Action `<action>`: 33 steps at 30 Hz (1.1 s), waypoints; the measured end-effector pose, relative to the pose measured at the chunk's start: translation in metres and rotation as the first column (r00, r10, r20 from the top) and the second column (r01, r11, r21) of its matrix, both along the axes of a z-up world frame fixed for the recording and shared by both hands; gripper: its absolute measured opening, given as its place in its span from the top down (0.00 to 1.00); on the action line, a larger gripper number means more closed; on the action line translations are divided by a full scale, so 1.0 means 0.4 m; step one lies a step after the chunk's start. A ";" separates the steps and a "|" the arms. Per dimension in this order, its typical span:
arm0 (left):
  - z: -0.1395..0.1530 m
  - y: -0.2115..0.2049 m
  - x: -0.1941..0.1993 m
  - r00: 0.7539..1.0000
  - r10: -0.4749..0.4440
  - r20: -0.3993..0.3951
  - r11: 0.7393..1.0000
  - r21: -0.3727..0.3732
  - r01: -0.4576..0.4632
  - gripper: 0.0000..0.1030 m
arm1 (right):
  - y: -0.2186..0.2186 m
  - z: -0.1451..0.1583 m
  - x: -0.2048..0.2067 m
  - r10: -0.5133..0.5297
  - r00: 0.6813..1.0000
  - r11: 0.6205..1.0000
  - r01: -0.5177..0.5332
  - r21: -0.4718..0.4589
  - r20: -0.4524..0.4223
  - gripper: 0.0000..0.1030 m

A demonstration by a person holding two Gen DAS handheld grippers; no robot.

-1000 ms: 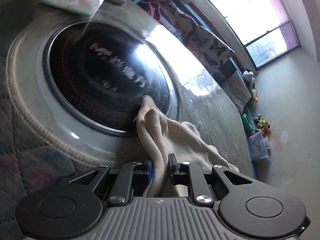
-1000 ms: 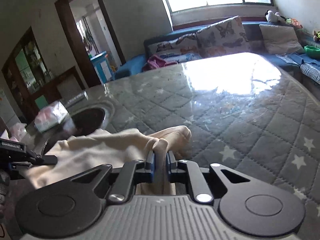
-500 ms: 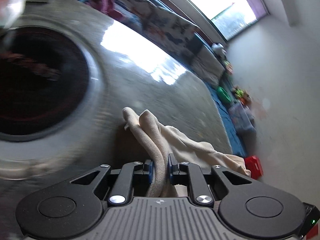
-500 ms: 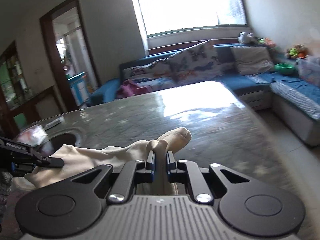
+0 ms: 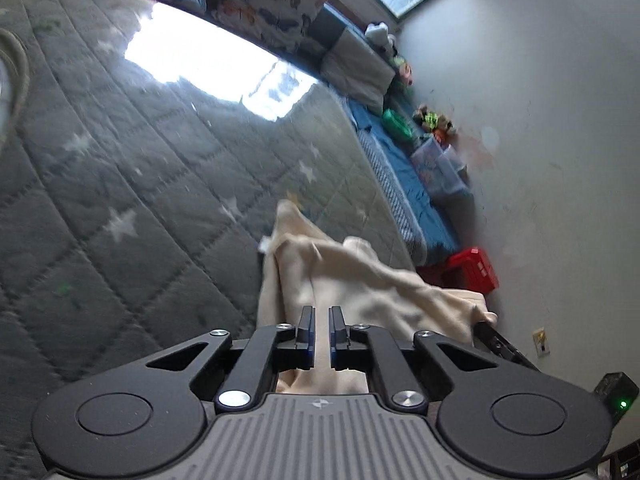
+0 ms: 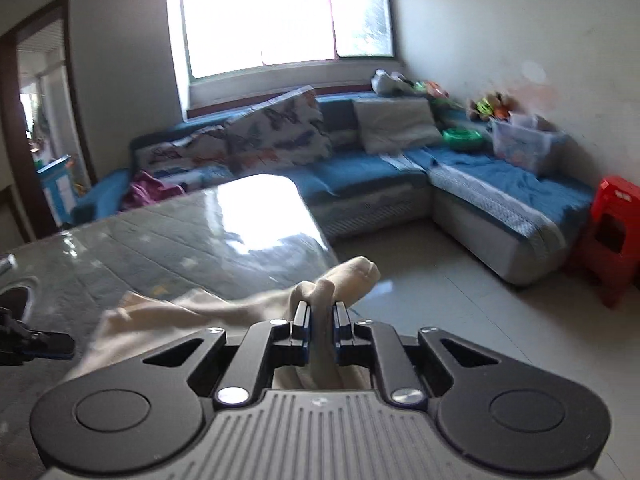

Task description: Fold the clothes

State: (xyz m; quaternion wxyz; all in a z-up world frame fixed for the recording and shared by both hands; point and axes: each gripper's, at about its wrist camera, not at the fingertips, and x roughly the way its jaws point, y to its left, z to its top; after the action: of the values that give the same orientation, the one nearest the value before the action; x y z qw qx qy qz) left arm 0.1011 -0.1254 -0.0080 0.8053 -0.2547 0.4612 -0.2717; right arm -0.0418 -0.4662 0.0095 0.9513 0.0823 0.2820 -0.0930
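Note:
A cream garment (image 5: 360,280) is stretched between my two grippers, low over the grey quilted star-patterned table (image 5: 120,160). My left gripper (image 5: 320,312) has a thin layer of the cloth between its pads, and its jaws are closing on it. My right gripper (image 6: 322,308) is shut on a bunched fold of the garment (image 6: 180,308), whose rounded end sticks out past the fingertips, over the table's right edge. The left gripper (image 6: 60,346) shows at the left of the right wrist view. In the left wrist view the right gripper (image 5: 486,328) shows at the cloth's far end.
A blue corner sofa (image 6: 500,184) with butterfly cushions (image 6: 276,128) runs along the window and right wall. On it are a clear storage box (image 6: 524,140) and a green bowl (image 6: 462,136). A red stool (image 6: 612,236) stands on the tiled floor (image 6: 440,300). A dark round recess (image 6: 16,300) sits in the table's left.
Both grippers swept right across the table, carrying the garment. The dark round recess left the left wrist view; the table's edge and floor now fill the right wrist view. The left jaws' gap has narrowed.

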 end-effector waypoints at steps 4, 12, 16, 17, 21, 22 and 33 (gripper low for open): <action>-0.012 -0.006 -0.007 1.000 -0.009 -0.010 1.000 0.020 0.010 0.93 | -0.029 -0.044 -0.003 -0.019 0.999 1.000 0.019 0.009 -0.033 0.91; 0.000 -0.003 -0.025 1.000 -0.008 0.026 0.999 0.042 0.007 0.79 | -0.050 -0.091 0.003 -0.035 0.997 0.999 0.036 0.026 -0.073 0.85; -0.009 -0.008 -0.033 1.000 -0.023 0.016 0.999 0.044 0.022 0.69 | -0.053 -0.101 0.007 -0.036 0.996 0.999 0.038 0.028 -0.084 0.84; -0.012 -0.009 -0.034 1.000 -0.025 0.012 0.999 0.046 0.025 0.69 | -0.052 -0.102 0.007 -0.033 0.996 0.999 0.036 0.027 -0.086 0.84; -0.025 -0.015 -0.036 0.999 -0.045 -0.001 0.998 0.052 0.045 0.74 | -0.044 -0.106 0.012 -0.023 0.995 1.000 0.024 0.014 -0.094 0.83; -0.028 -0.017 -0.036 0.999 -0.051 -0.004 0.997 0.053 0.051 0.78 | -0.043 -0.106 0.013 -0.021 0.995 1.000 0.022 0.012 -0.096 0.83; -0.030 0.022 -0.059 0.992 -0.125 -0.015 0.990 0.069 0.126 0.89 | -0.003 -0.099 -0.019 0.014 0.993 1.000 -0.015 -0.013 -0.120 0.83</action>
State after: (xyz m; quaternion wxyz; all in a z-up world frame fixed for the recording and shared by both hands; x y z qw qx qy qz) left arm 0.0777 -0.1167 -0.0199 0.7925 -0.1985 0.4898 -0.3042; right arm -0.0493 -0.4674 -0.0300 0.9338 0.0681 0.3388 -0.0928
